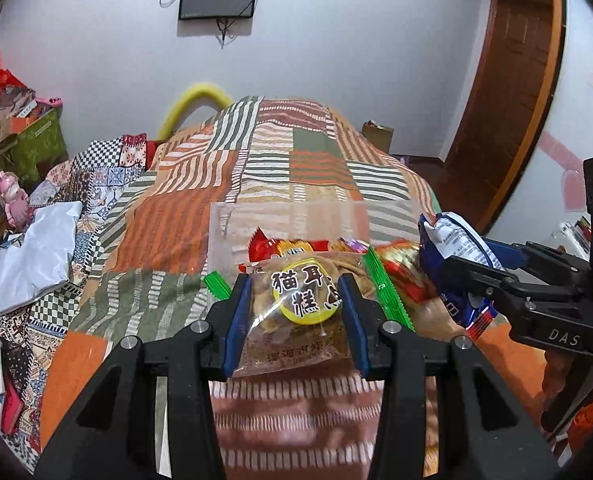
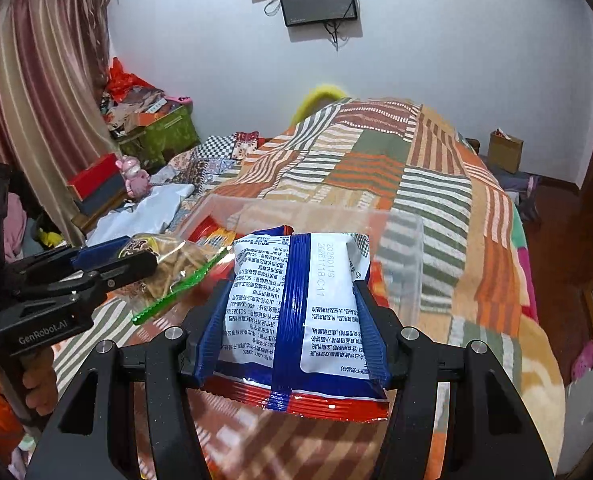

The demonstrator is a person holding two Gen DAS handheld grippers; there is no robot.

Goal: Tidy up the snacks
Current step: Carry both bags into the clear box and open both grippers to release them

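My left gripper (image 1: 294,286) is shut on a clear bag of brown crisps with a yellow round label and green sealed edges (image 1: 296,312); the bag also shows in the right wrist view (image 2: 176,264). My right gripper (image 2: 292,288) is shut on a blue, white and red snack packet (image 2: 296,312), seen at the right in the left wrist view (image 1: 452,256). Both are held just in front of a clear plastic box (image 1: 224,232) on the bed, whose wall also shows in the right wrist view (image 2: 408,264). Red and orange snack packs (image 1: 292,246) lie inside it.
The box sits on a patchwork striped bedspread (image 1: 256,168). A white plastic bag (image 1: 32,260) and a pink toy (image 1: 14,200) lie at the left. A green storage box (image 2: 164,136) and curtain (image 2: 28,100) stand left; a wooden door (image 1: 508,80) is right.
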